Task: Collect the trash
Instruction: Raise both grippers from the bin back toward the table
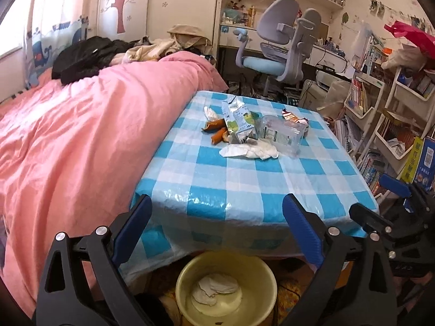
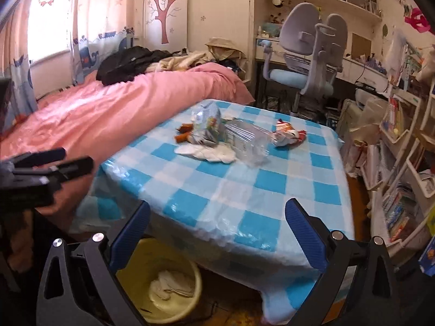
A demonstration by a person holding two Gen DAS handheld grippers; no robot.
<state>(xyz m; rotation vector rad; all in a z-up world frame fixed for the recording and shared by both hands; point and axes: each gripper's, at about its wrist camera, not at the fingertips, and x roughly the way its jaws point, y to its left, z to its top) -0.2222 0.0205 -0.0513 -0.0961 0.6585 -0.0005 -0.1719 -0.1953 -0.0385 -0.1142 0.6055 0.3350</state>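
Hovering at the near table edge, left gripper point(image 1: 217, 217) and right gripper point(image 2: 217, 225) both have jaws wide apart, holding nothing. Trash sits mid-table: milk carton point(image 1: 240, 121), clear plastic container point(image 1: 282, 133), white tissues point(image 1: 248, 150), snack wrapper point(image 2: 288, 134). Yellow bucket point(image 1: 258, 274) below already holds tissue. Risks: crinkled container slipping from the pads; items dropped early missing the bucket, half tucked under the tablecloth point(image 1: 272, 184).

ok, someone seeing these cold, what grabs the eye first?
The blue-and-white checked tablecloth with its heap of trash at the middle: a crushed milk carton, a clear plastic container, white tissues. Then the pink duvet filling the left, and the yellow bin on the floor under the table's near edge, tissues already inside.
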